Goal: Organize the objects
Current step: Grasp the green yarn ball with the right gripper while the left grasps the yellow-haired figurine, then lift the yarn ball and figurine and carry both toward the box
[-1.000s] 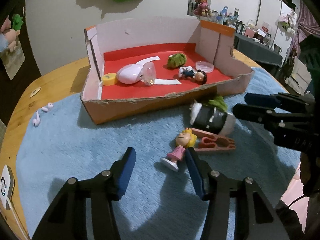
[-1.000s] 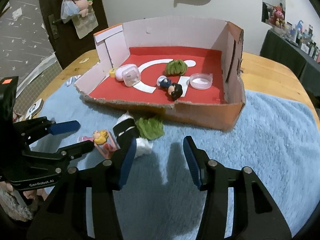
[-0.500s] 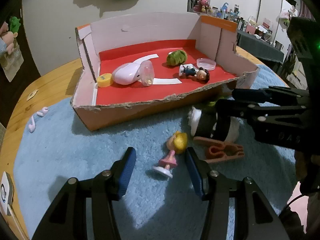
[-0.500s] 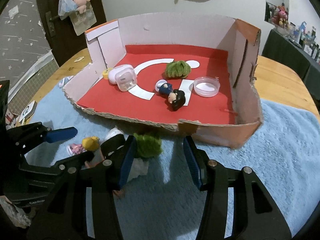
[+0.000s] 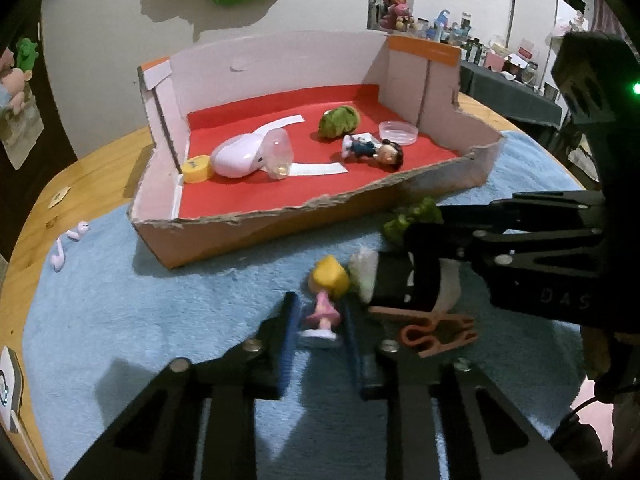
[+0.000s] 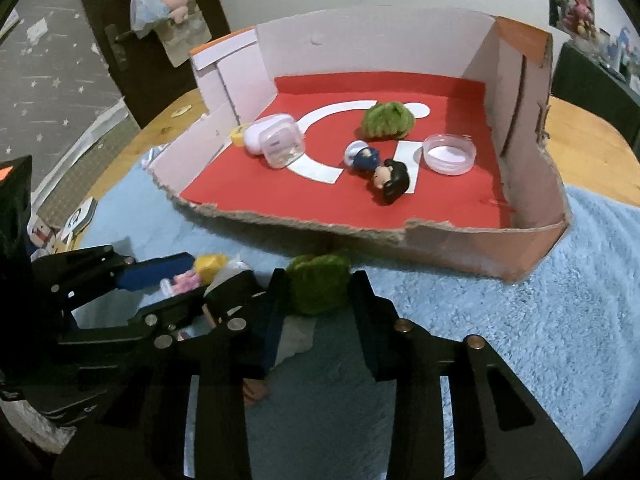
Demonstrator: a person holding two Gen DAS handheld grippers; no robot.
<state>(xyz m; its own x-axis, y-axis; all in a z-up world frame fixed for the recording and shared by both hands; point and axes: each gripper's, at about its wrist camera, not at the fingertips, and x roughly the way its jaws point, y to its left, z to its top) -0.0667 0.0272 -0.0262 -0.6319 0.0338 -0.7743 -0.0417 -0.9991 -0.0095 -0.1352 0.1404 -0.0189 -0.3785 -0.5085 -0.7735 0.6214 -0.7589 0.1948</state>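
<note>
Cardboard box (image 5: 476, 168) with torn front edge, red floor, sat on blue towel (image 5: 120, 320) over wooden tabletop (image 5: 92, 172). Inside box: yellow cap (image 5: 196, 168) at left wall, white earbud case (image 5: 240, 156) just beside it with clear cup (image 5: 278, 152) touching, green fuzzy ball (image 5: 339, 121) toward back, dark-haired figurine (image 5: 374, 151) lying near middle, clear round lid (image 5: 398, 132) toward right wall.

In front of box, on towel: blonde doll (image 5: 324, 304) in pink dress, lying between pads of left tongs (image 5: 318, 332); left tongs closed onto doll, pads pressed at its sides. Right of doll, just in front of box: black-and-white soft toy with green tuft (image 6: 318, 284); right tongs (image 6: 318, 300) closing around tuft, pads against it on both sides. Brown clip (image 5: 436, 328) lay on towel right of doll, partly under right tongs. Left of box: two pale earbuds (image 5: 66, 244) at towel's edge, near bare wood.
</note>
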